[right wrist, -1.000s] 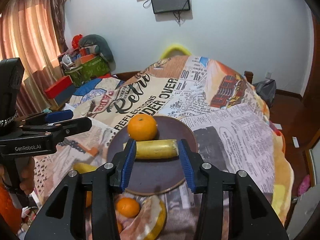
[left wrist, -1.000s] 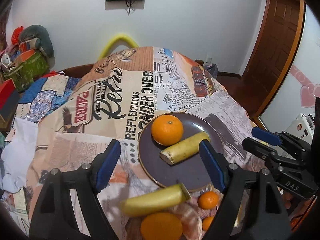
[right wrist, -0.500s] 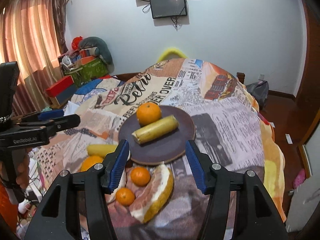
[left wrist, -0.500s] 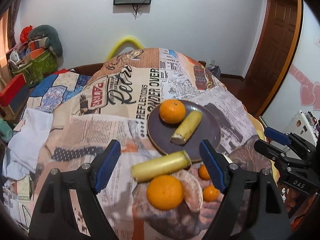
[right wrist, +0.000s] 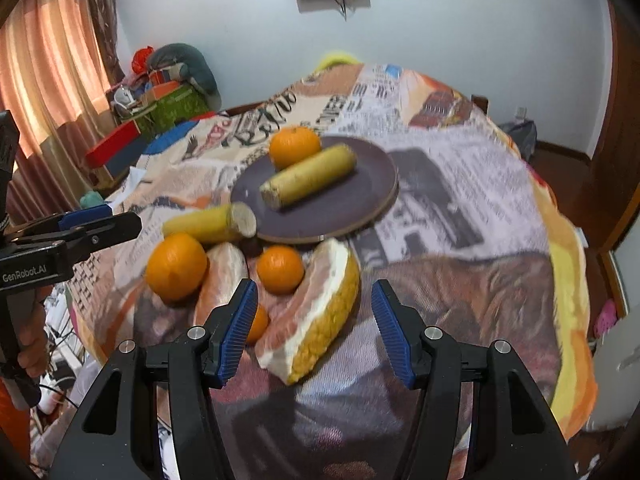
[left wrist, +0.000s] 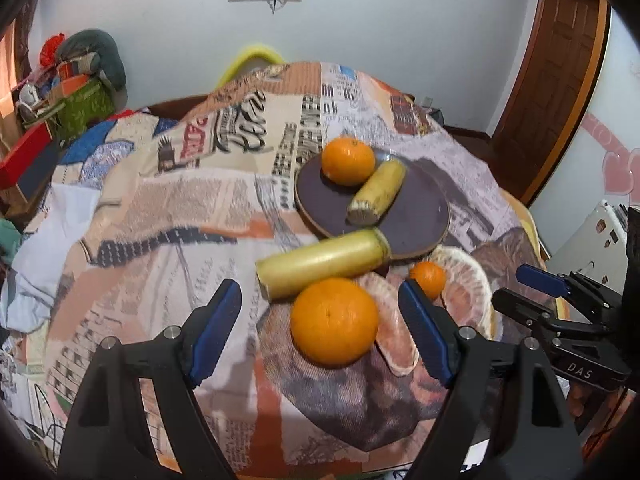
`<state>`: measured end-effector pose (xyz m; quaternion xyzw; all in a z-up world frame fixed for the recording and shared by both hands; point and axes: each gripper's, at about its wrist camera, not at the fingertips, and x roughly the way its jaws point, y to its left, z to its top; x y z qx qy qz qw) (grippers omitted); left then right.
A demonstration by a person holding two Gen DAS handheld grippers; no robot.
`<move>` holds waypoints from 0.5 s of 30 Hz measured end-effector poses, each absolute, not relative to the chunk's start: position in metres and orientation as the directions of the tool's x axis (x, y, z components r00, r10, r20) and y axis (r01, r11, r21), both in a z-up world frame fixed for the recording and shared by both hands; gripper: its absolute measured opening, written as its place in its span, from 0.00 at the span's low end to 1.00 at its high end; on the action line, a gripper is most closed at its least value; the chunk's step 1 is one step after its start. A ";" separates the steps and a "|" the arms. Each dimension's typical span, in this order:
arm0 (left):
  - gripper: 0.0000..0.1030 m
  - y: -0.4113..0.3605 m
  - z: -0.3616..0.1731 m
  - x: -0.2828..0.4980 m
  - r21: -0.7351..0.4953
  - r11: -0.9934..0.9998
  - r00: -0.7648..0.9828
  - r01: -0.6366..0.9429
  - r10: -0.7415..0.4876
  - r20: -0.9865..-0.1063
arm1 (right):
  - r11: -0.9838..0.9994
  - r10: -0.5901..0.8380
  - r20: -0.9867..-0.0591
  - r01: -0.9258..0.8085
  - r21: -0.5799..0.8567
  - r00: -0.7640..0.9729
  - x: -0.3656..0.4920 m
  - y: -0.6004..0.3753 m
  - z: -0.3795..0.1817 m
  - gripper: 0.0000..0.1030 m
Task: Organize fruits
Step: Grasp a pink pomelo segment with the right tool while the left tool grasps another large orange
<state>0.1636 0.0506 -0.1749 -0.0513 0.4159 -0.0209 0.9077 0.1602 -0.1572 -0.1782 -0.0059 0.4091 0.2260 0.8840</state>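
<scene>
1. Left gripper (left wrist: pixel 320 334): fingers spread wide, holding nothing, hovering above the near edge of the table (left wrist: pixel 168 208).
2. Right gripper (right wrist: pixel 314 330): fingers spread wide too, empty, above the pomelo wedge (right wrist: pixel 320 312).
3. Plate (right wrist: pixel 360 200): dark, round, mid-table on the newspaper-print cloth. It holds one orange (right wrist: pixel 295 147) at its far edge and a banana piece (right wrist: pixel 308 175) touching it.
4. Off the plate, near side:
   - second banana piece (left wrist: pixel 322 263) lies just beside the plate rim, its cut end at the rim
   - big orange (left wrist: pixel 334 326) touches that banana, sits between the left fingers in the left wrist view
   - peeled pomelo segment (left wrist: pixel 390 334) just right of the big orange
   - small orange (right wrist: pixel 280 269) between the segment and the pomelo wedge
   - another small orange (right wrist: pixel 258 324), mostly hidden behind the right gripper's left finger
5. Each gripper shows at the edge of the other's view.
</scene>
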 end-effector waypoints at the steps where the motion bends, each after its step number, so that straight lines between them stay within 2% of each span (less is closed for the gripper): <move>1: 0.79 0.050 -0.180 0.164 -0.115 0.993 0.645 -0.006 -0.084 -0.759 | 0.898 0.393 -0.733 -0.403 0.176 0.555 0.160 -0.157 -0.183 0.54; 15: 0.79 0.046 -0.219 0.181 -0.130 0.991 0.586 -0.016 -0.096 -0.805 | 0.896 0.399 -0.760 -0.393 0.206 0.513 0.173 -0.149 -0.207 0.54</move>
